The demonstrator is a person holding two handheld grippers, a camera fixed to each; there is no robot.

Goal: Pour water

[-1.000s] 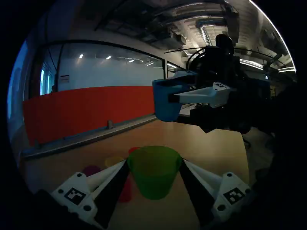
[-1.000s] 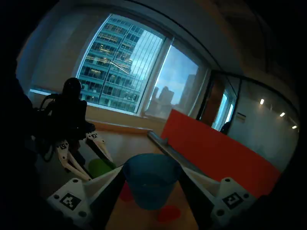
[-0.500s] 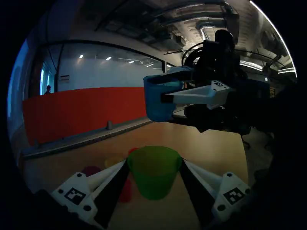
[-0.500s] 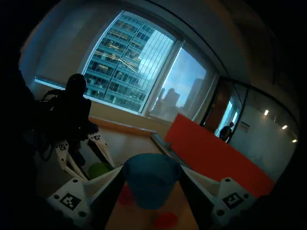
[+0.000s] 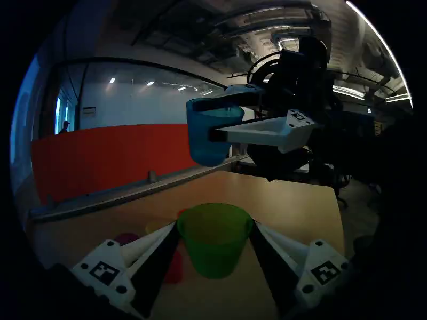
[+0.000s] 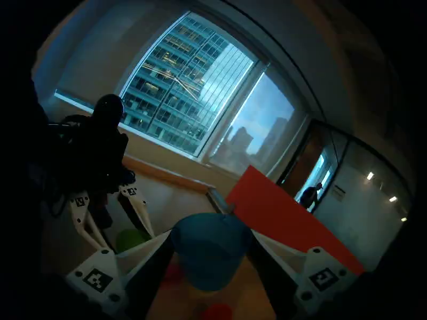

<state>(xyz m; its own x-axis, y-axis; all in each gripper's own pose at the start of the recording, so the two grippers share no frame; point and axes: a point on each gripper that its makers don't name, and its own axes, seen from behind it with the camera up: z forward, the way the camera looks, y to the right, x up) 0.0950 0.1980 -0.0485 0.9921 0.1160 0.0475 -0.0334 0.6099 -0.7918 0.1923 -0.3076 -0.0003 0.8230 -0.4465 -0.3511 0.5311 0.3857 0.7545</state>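
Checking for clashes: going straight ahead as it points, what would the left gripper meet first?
Probably the blue cup in the right gripper, hanging near that line; depth is unclear.

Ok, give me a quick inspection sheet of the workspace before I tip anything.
Surface: wooden table, dimly lit.
Job's things: green cup in the left gripper; blue cup in the right gripper, held higher than the green cup, about upright.
Clutter: magenta piece, yellow piece and red piece on the table by the green cup.
Grippers: left shut on green cup; right shut on blue cup.
Cables: dark cable loop above the right gripper's body.
Surroundings: orange-red partition, large windows, a person far off.
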